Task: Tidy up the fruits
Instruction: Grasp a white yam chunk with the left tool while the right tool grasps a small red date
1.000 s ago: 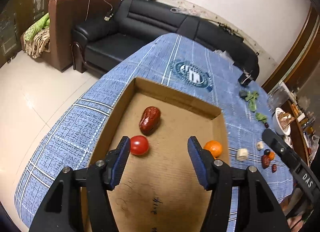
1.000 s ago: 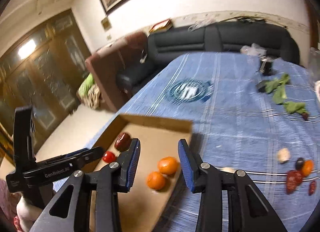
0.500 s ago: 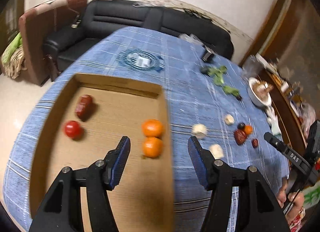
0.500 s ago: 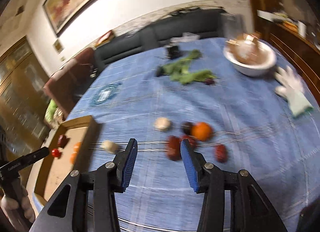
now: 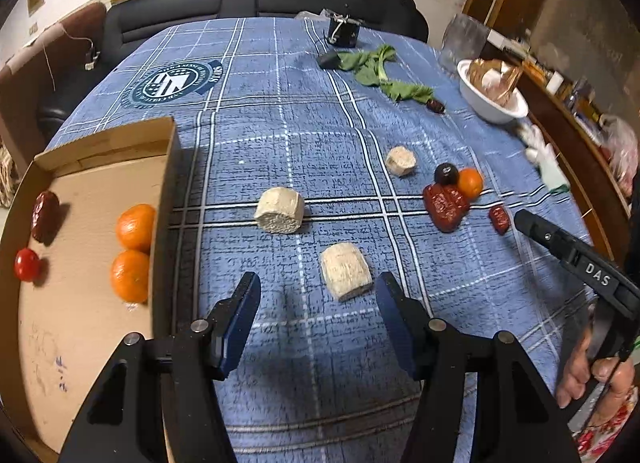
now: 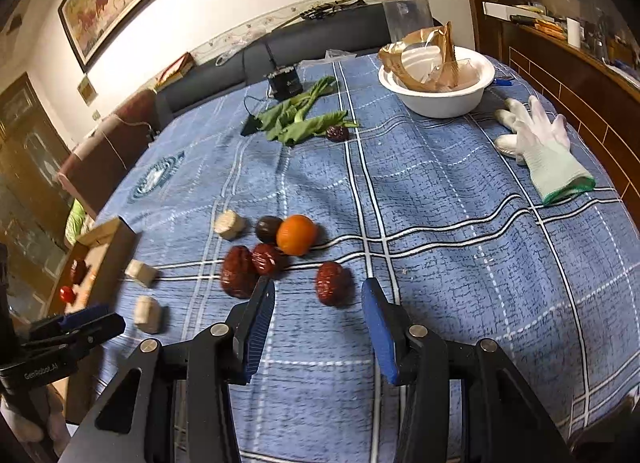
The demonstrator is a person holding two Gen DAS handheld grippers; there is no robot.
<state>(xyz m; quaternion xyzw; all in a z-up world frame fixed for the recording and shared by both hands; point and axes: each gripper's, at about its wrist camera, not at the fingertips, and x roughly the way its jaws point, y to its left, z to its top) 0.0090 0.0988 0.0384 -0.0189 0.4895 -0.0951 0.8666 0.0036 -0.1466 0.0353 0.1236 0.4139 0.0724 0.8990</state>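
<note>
Sorting continues with fruit split between two places. At far left, the cardboard box [image 5: 100, 167] already holds a date, a small tomato and two oranges [image 5: 134, 251] against its right wall. Beside it on the blue-checked counter [image 5: 280, 123] lie three pale chunks; the left gripper [image 5: 318, 311] hovers over the nearest chunk [image 5: 346, 271], jaws spread, nothing between them. Further right sits the loose cluster: two dates touching, a dark round fruit and one orange [image 6: 297, 234]. A single date [image 6: 333, 282] lies just apart, directly ahead of the right gripper [image 6: 318, 313], whose jaws are spread and empty.

Judgement: right hand is lining up on the single date. Best done by straddling its short axis, lowering until pads flank it, and closing gently; wrinkled skin should grip well. Risk: left pad nudging the neighbouring dates.
</note>
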